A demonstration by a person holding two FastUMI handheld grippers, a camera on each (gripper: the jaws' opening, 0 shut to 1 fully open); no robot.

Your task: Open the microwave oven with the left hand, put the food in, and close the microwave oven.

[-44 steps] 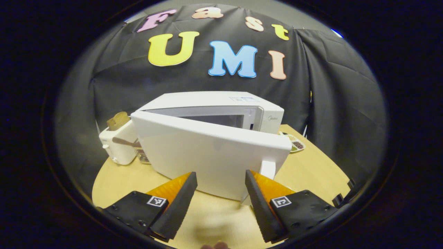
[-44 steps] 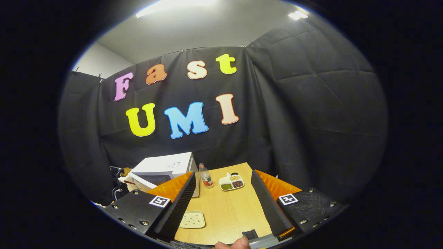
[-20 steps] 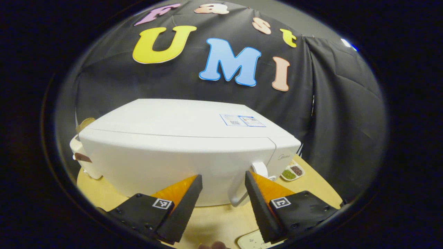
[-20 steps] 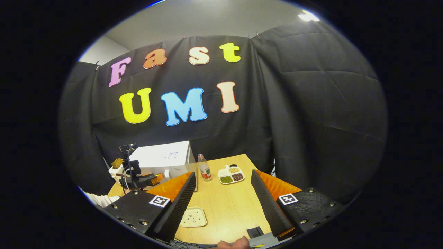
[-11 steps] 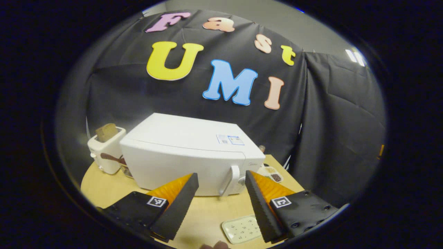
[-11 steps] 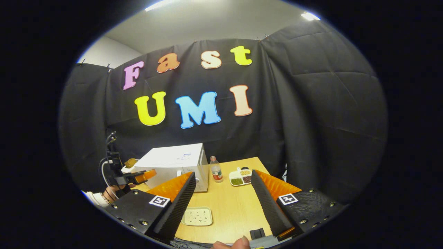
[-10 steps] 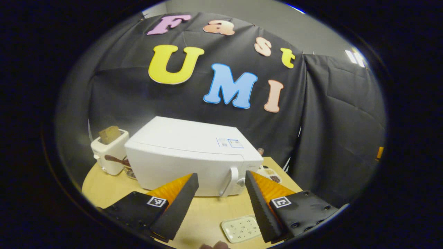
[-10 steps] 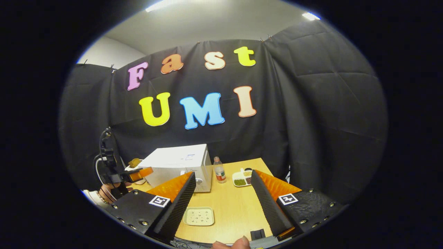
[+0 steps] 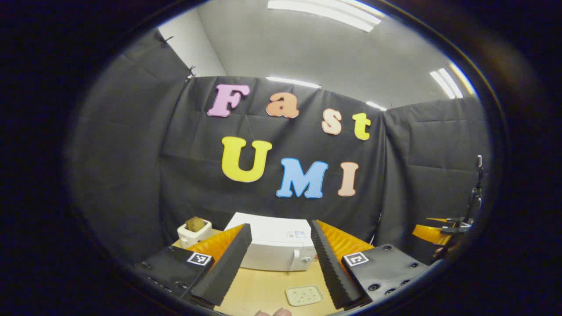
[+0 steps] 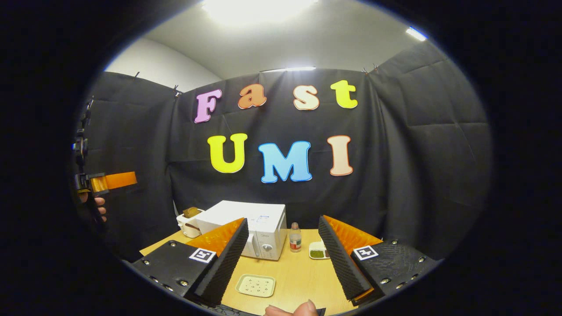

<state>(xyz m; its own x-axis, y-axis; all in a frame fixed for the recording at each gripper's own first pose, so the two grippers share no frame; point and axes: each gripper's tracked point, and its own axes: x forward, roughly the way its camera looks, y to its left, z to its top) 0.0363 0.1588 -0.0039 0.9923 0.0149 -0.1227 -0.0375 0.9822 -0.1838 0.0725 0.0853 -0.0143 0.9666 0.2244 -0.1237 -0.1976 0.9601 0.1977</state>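
In the left gripper view, the left claw (image 9: 281, 263) sits at the bottom of the frame with its fingers spread wide and nothing between them. Through the gap, low in the frame's middle, stands the white microwave (image 9: 276, 254) with its door closed, its handle (image 9: 293, 260) toward the right of its front. It rests on the wooden counter (image 9: 263, 289). A small pale plate (image 9: 304, 295) lies on the counter in front of it, below and slightly right of the handle. A white toaster (image 9: 193, 231) with a slice of bread in it stands left of the microwave.

In the right gripper view, the right claw (image 10: 283, 259) is likewise wide open and holds nothing. The microwave appears at lower centre, door shut, with a small bottle (image 10: 295, 239) just to its right and a divided dish (image 10: 317, 253) of beans beyond that. The left claw shows at the left edge of this view, well above the counter, in a hand (image 10: 97, 207).
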